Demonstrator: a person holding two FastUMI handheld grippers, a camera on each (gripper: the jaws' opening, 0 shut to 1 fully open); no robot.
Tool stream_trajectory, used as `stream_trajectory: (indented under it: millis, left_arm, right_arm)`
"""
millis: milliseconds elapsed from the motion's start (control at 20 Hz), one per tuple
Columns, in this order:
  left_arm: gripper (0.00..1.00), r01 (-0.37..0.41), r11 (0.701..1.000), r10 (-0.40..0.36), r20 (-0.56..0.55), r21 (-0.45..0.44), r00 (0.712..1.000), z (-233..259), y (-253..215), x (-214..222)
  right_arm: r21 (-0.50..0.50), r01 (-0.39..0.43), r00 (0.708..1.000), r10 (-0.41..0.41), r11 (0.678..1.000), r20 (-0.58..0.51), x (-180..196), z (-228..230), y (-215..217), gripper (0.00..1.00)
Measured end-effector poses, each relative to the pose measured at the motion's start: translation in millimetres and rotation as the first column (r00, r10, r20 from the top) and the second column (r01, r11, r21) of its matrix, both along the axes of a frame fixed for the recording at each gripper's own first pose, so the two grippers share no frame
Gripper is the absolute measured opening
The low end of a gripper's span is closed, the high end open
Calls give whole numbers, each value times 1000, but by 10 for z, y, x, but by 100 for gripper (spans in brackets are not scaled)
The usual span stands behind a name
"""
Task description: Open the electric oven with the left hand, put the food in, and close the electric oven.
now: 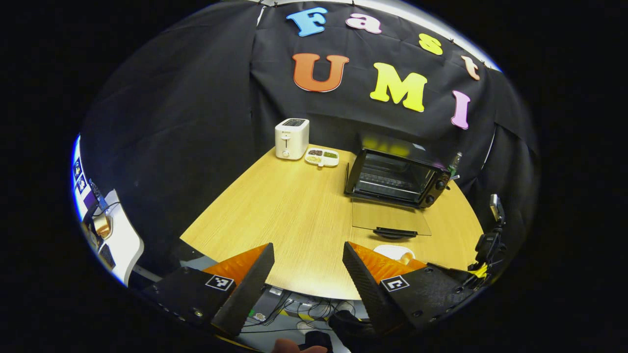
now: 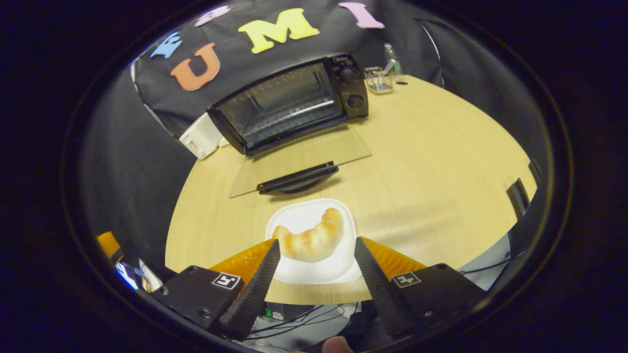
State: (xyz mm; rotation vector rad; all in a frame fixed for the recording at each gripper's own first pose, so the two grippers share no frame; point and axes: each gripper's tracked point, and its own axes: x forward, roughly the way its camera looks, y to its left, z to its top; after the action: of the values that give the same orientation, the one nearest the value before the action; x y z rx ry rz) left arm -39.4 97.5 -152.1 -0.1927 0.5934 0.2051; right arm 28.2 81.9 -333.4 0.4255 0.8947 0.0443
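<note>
Now, near to far:
Right gripper (image 2: 314, 262): fingers spread apart, nothing held, poised at the table's near edge just short of the croissant.
Left gripper (image 1: 308, 267): also spread wide, empty, hanging back over the near table edge.
Croissant (image 2: 311, 239): lying curved on the white plate (image 2: 338, 267), between the right fingertips' line of approach. Soft, flaky; likely to crush or tear under a hard squeeze, or roll out of a shallow pinch.
Plate: light, close to the edge; could skid if nudged.
Oven door (image 2: 299, 159): folded flat onto the table, handle (image 2: 298, 178) raised just beyond the plate. Snag risk on a low carry.
Electric oven (image 2: 289, 105): open, rack bare; narrow mouth, easy to clip.
</note>
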Motion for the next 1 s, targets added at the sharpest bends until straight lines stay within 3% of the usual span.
stream_trajectory:
  millis: [450, 700, 800, 1000]
  left_arm:
    - [93, -26, 1000, 26, -10, -4, 1000, 27, 89, 38]
    - [93, -45, 999, 45, -5, 7, 999, 85, 39, 227]
    - [93, -54, 999, 54, 4, 4, 999, 99, -1, 325]
    - [93, -67, 998, 67, -23, -9, 997, 28, -90, 530]
  right_arm:
    - [-8, 36, 995, -36, 999, -95, 114, -191, 159, 86]
    - [54, 69, 977, -56, 996, -208, 195, -273, 208, 77]
    - [94, 72, 964, -45, 993, -263, 192, -305, 227, 72]
    - [152, 39, 956, 7, 988, -293, 221, -285, 183, 53]
